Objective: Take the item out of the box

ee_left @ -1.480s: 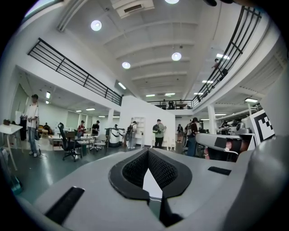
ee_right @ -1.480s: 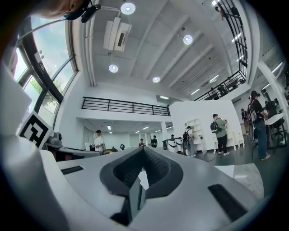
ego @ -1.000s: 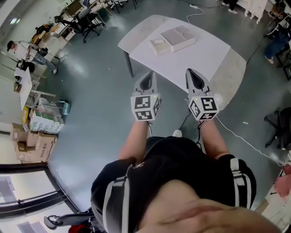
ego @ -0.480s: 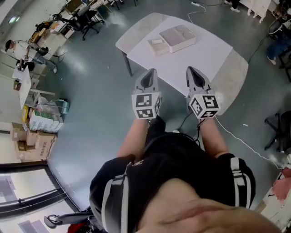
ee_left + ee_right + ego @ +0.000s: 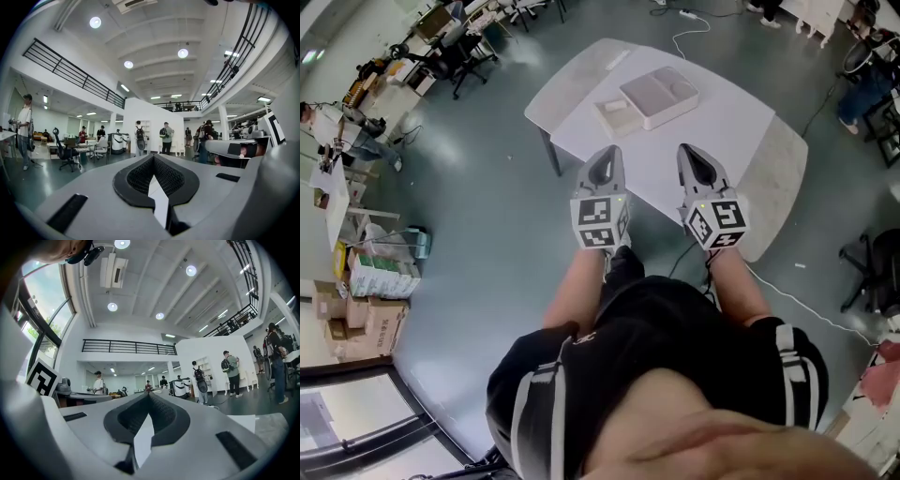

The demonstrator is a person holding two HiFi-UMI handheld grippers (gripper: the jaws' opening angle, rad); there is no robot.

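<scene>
On the white table ahead of me lies a flat white box, open at the top, with a smaller white tray-like piece just left of it. What is inside the box is too small to tell. My left gripper and right gripper are held side by side in front of my body, above the table's near edge and well short of the box. Both point level into the hall. The left gripper and the right gripper have their jaws shut with nothing between them.
A white cable trails over the grey floor at the right. Cardboard boxes stack at the left, and office chairs stand beyond the table. Several people stand far off in the hall. A black chair is at the right edge.
The table and box have slid left and slightly down in the head view as I move toward them. Both grippers keep their pose and stay shut.
</scene>
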